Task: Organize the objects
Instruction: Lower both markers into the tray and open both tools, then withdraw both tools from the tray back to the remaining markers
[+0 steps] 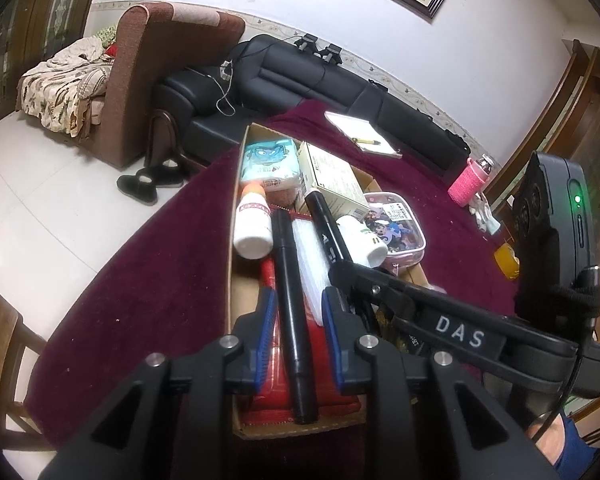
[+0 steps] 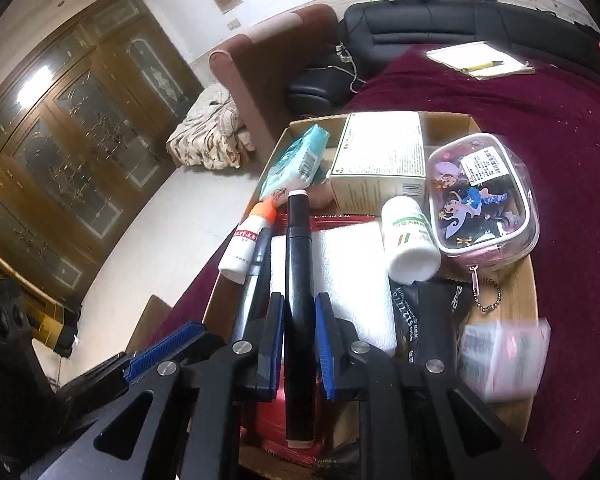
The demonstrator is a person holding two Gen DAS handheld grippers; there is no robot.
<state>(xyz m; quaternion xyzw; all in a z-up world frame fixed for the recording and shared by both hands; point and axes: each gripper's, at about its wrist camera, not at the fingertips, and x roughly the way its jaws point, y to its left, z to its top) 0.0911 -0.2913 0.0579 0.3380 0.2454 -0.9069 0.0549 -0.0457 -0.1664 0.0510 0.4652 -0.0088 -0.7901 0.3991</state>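
Note:
An open cardboard box [image 1: 236,360] sits on a maroon tablecloth, filled with small items. My left gripper [image 1: 299,296] hovers over its near end. A slim black pen [image 1: 294,320] lies lengthwise between the blue pads [image 1: 266,328], with a small gap on the right side, so the jaws stand slightly open. My right gripper [image 2: 300,298] is shut on a thicker black marker [image 2: 299,248], held above a white foam block [image 2: 348,272]. The left wrist view shows the right gripper [image 1: 338,268] reaching in from the right with that marker [image 1: 326,224].
The box also holds an orange-capped white bottle [image 1: 254,224], a tissue pack [image 1: 266,160], a green-white carton [image 2: 380,160], a green-labelled bottle [image 2: 410,240], a cartoon pouch [image 2: 480,196] and a red mat [image 1: 276,396]. Behind it are a notebook [image 1: 362,132] and a pink bottle [image 1: 470,180].

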